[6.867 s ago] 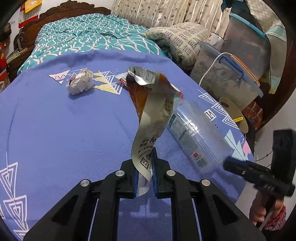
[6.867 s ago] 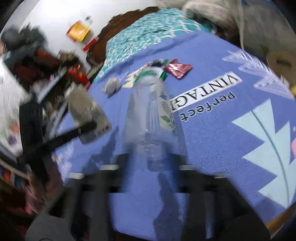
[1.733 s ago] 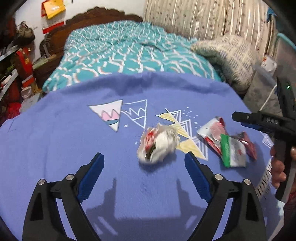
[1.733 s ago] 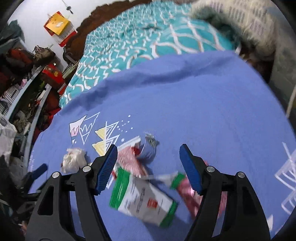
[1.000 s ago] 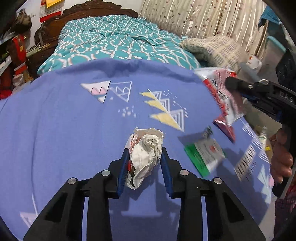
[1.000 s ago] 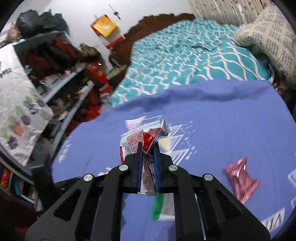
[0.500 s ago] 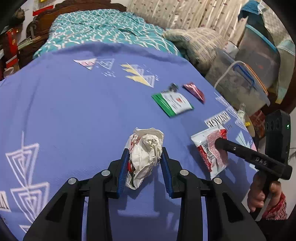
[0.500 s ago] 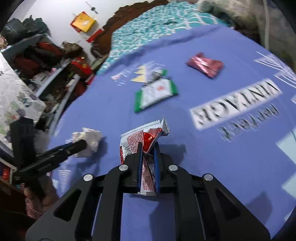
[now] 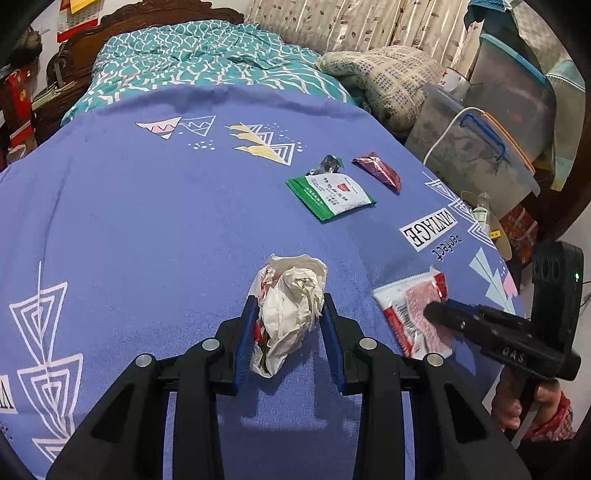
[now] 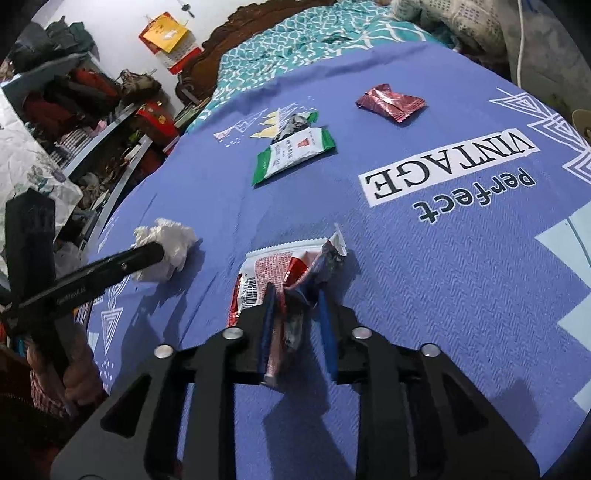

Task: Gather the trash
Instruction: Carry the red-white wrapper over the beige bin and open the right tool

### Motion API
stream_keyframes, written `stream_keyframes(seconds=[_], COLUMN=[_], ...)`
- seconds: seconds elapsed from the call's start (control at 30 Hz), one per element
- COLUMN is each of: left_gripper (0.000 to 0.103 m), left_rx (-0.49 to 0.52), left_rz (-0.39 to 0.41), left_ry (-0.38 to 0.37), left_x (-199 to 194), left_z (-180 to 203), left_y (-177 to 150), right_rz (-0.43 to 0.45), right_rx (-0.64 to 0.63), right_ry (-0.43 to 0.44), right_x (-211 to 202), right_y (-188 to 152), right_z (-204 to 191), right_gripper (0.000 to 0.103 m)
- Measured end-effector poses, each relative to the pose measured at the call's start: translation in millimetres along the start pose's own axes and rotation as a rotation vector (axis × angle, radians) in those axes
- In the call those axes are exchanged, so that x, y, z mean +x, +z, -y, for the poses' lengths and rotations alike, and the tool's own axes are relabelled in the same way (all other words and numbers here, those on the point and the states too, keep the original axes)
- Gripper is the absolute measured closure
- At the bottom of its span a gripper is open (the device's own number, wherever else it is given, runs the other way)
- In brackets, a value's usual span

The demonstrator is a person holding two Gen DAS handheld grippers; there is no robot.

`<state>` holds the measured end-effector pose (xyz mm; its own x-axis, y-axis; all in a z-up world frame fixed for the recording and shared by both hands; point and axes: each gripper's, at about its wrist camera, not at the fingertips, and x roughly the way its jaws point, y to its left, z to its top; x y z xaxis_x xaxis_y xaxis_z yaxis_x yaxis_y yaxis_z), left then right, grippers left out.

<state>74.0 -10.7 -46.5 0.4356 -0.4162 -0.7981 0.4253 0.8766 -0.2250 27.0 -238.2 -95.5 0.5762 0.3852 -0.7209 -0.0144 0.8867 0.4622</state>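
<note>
The left gripper (image 9: 290, 332) reaches forward with its blue-padded fingers (image 9: 245, 339) pressed against a crumpled paper wad (image 9: 291, 306), while the right gripper (image 10: 297, 325), gripped from below by the person's right hand (image 9: 524, 402), has its fingers slightly parted around a red-and-white wrapper (image 10: 284, 273).

We see a table (image 9: 129, 221) draped in a purple cloth printed with white triangles and the words "perfect VINTAGE" (image 10: 448, 173). Behind it stands a bed (image 9: 207, 62) with a teal, white-patterned cover and a dark carved wooden headboard (image 9: 122, 14). A folded checked blanket (image 9: 388, 77) lies beside the bed, next to clear plastic storage boxes (image 9: 476, 147). In the right wrist view, cluttered shelves (image 10: 85, 122) fill the left side, and a red and yellow calendar (image 10: 168, 37) hangs on the wall.
</note>
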Motion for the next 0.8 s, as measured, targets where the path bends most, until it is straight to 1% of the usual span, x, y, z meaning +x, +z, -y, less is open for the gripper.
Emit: stream_keyframes(seconds=[0.07,0.1,0.13,0.2,0.23,0.27,0.3,0.33,0.4,0.47,0.6,0.67,0.73,0.8], left_gripper=[0.071,0.071,0.071,0.071,0.071,0.071,0.071,0.071,0.071,0.071,0.071,0.071,0.071,0.071], left_rx=[0.004,0.007,0.015,0.028,0.04,0.047,0.053,0.058,0.065,0.073,0.13,0.188,0.255,0.308], left_rz=[-0.006,-0.009,-0.016,-0.021,-0.025,-0.026,-0.028,-0.031,-0.039,-0.045,-0.064,-0.077,-0.08,-0.078], left_ry=[-0.01,-0.013,-0.019,-0.024,-0.028,-0.028,-0.028,-0.028,-0.032,-0.04,-0.086,-0.136,-0.2,-0.245], left_x=[1,1,2,3,4,4,5,6,7,9,17,26,37,48], left_z=[3,5,9,15,20,23,26,30,36,43,74,106,143,177], left_y=[0,0,0,-1,-1,-1,-1,0,4,10,31,48,67,81], right_rz=[0.01,0.015,0.021,0.037,0.049,0.056,0.052,0.053,0.07,0.121,0.229,0.288,0.35,0.407], right_rx=[-0.021,-0.037,-0.055,-0.094,-0.116,-0.143,-0.17,-0.187,-0.192,-0.182,-0.066,-0.012,0.039,0.092], right_ry=[-0.006,-0.011,-0.02,-0.049,-0.071,-0.099,-0.115,-0.12,-0.112,-0.134,-0.17,-0.217,-0.278,-0.342], right_x=[-7,-13,-15,-16,-15,-14,-12,-13,-18,-31,-70,-94,-120,-148], right_y=[-6,-12,-14,-19,-22,-24,-26,-28,-30,-28,-14,-7,0,6], right_z=[-3,-4,-7,-13,-16,-19,-23,-24,-23,-16,29,59,91,126], right_gripper=[0.058,0.055,0.054,0.055,0.069,0.086,0.089,0.097,0.1,0.1,0.1,0.1,0.1,0.1])
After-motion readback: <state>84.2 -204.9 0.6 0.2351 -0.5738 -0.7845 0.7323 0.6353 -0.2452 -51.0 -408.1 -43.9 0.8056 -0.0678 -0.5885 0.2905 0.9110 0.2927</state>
